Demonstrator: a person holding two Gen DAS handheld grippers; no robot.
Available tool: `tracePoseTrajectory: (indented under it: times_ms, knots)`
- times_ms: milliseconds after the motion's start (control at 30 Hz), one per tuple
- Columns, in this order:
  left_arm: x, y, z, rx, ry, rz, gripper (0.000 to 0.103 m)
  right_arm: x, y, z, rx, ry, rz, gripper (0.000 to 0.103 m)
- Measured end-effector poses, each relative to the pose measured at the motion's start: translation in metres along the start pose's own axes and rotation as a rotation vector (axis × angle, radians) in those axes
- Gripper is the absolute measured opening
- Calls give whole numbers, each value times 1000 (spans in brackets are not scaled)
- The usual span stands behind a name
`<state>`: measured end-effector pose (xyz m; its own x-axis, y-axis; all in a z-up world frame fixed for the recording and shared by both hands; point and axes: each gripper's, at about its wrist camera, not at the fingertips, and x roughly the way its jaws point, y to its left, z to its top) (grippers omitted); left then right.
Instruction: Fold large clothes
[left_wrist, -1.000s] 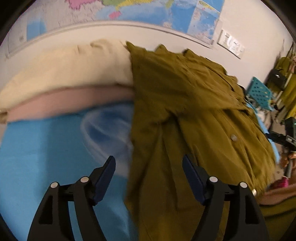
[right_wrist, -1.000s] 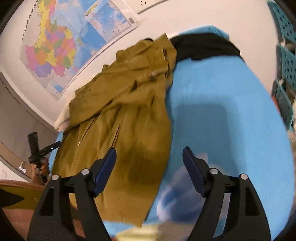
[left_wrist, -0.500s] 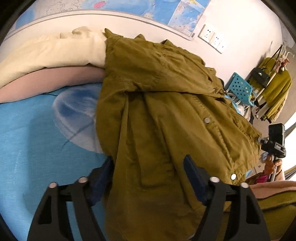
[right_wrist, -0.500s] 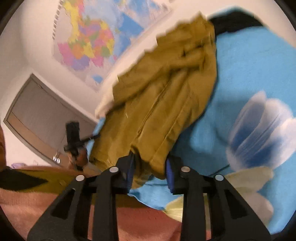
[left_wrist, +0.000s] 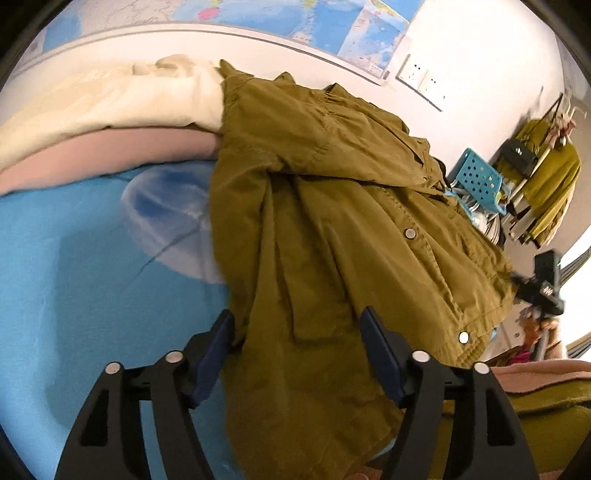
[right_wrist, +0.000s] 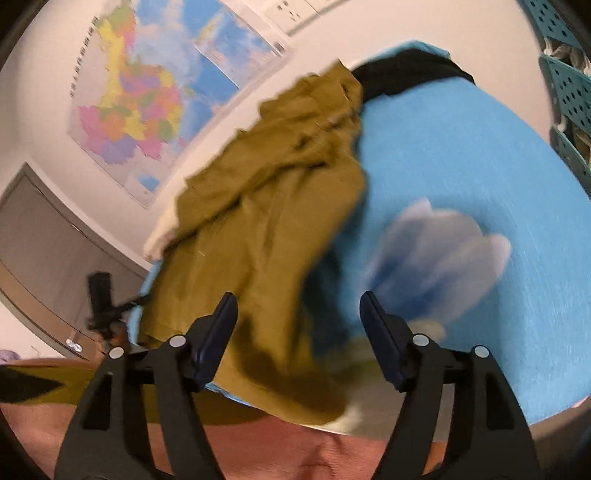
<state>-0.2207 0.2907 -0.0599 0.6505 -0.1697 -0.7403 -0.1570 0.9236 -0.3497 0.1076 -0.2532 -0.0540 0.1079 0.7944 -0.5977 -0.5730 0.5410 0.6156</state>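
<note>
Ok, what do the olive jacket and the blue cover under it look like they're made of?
The jacket looks like matte woven cotton or canvas: crisp creases, stitched seams, shiny metal-looking snaps. The blue cover looks like soft printed fabric with a fine weave, possibly cotton; hard to tell.

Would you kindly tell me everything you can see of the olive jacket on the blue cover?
The olive jacket looks like matte woven cotton with round metal snaps, stitched seams and a collar at its far end. It lies crumpled and partly folded lengthwise on the blue cover, its far end against the cream bedding and a black garment. Its near hem lies between the left tool's opening jaws. The right tool, also opening, has fabric between its jaws, unpinched.
</note>
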Motion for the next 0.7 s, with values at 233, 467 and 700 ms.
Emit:
tracePoseTrajectory:
  times_ms: [233,467,700]
  knots:
    - [-1,-1,-19,-6,32,-66,80,16,8,3,-36,8,68,62]
    - [7,-21,-25,31,51,-41,42,21,21,10,-38,-23,172,6]
    - [-64,-19,-16,-56,-141,-128,4,-41,91,26,-200,-193,214,4]
